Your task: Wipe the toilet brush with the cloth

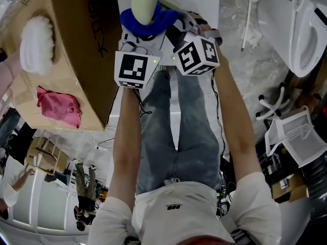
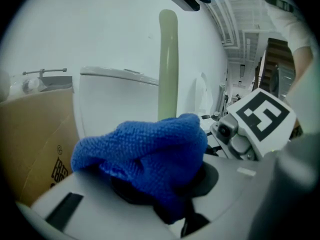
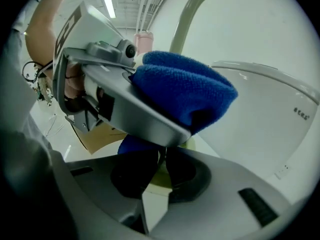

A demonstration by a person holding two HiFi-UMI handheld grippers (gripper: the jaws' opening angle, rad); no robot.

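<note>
The left claw (image 2: 161,188) was clamped on the blue cloth (image 2: 145,149), which was bunched around the pale green handle of the toilet brush (image 2: 168,64). The brush stood upright in front of a white toilet (image 2: 115,96). Close under the cloth, the right claw (image 3: 161,171) was narrowed onto that same handle. The two claws sat just beside each other, near a cardboard box (image 1: 76,45).

A brown cardboard box (image 1: 76,50) stands left on pale floor (image 1: 245,86), a white toilet (image 1: 306,40) right.
</note>
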